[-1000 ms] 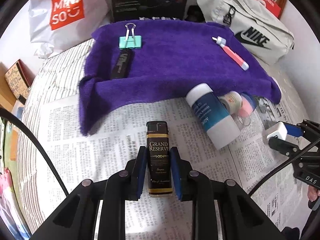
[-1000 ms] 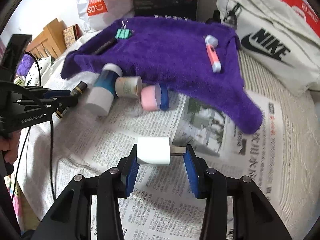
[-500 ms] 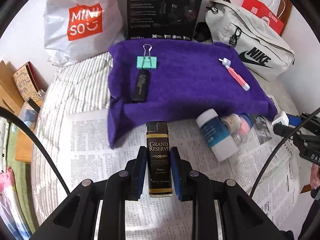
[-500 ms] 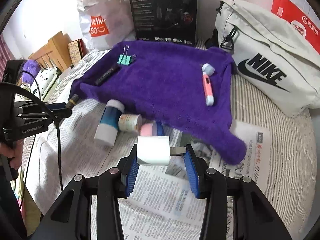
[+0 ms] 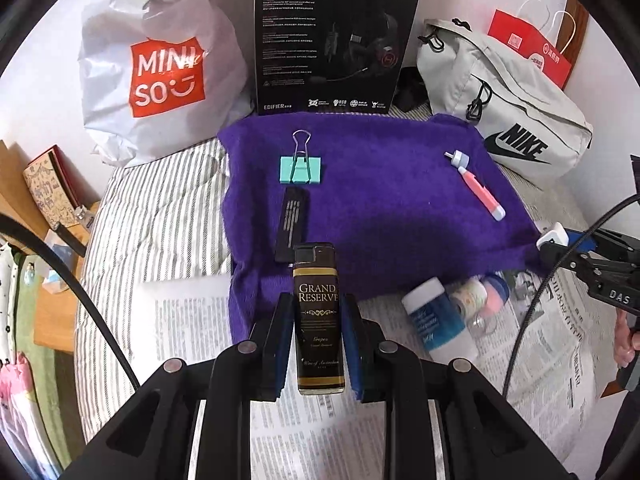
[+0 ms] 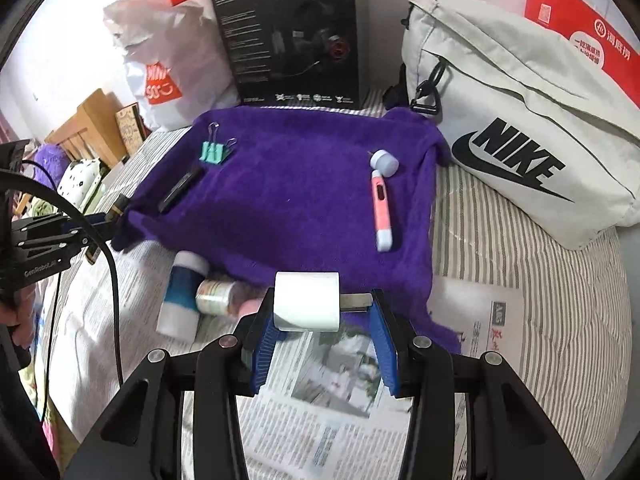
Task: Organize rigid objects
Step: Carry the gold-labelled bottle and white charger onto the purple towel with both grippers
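My left gripper (image 5: pixel 318 316) is shut on a black and gold lighter (image 5: pixel 319 320) marked "Grand Reserve", held above the newspaper in front of the purple towel (image 5: pixel 380 200). My right gripper (image 6: pixel 322 312) is shut on a white plug adapter (image 6: pixel 307 307), its metal prong touching the right pad. On the towel lie a teal binder clip (image 5: pixel 301 167), a black stick (image 5: pixel 292 224) and a pink and white pen-like tool (image 5: pixel 478 186). A white and blue bottle (image 5: pixel 438 322), a small jar (image 5: pixel 470 300) and a pink jar (image 5: pixel 494 298) lie on the newspaper.
At the back stand a white Miniso bag (image 5: pixel 160 64), a black headset box (image 5: pixel 332 36), a grey Nike bag (image 5: pixel 508 120) and a red paper bag (image 5: pixel 532 54). A wooden bedside shelf (image 5: pixel 48 200) is at the left of the striped bed. A person's hand (image 5: pixel 626 340) holds the right gripper.
Both grippers have risen and drawn back with their objects, so the towel and the things at the back show more fully and smaller. Nothing on the towel has moved.
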Demonstrator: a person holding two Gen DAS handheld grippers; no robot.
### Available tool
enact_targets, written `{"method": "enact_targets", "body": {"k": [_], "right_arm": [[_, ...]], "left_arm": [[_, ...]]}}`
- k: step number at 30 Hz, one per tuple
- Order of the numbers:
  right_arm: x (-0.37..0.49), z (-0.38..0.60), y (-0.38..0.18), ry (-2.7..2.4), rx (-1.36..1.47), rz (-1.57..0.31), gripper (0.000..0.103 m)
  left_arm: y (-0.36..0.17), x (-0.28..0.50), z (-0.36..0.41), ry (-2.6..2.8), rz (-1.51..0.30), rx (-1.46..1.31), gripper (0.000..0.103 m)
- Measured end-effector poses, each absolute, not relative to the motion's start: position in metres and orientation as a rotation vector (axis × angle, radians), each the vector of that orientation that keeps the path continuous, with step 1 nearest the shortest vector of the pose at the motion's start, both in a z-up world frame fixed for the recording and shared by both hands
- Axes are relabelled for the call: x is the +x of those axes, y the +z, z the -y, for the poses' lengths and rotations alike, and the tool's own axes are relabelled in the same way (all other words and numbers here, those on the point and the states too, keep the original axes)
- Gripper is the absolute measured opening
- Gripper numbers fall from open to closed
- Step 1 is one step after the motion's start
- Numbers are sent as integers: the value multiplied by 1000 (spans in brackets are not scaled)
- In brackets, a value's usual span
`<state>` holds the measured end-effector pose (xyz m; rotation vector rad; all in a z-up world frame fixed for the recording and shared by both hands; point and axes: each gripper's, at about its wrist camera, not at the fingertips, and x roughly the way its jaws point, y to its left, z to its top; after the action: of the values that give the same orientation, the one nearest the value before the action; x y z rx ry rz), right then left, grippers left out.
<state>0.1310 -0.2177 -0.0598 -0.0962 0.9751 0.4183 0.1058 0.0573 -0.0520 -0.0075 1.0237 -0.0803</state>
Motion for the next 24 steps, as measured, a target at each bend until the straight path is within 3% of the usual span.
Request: {"method": "enact_targets", "body": {"k": [24], "right_arm": [[198,196,-111,325,-108,-1151,43]], "left_arm": [[-74,145,-61,-130,-1043,-50,23]]}}
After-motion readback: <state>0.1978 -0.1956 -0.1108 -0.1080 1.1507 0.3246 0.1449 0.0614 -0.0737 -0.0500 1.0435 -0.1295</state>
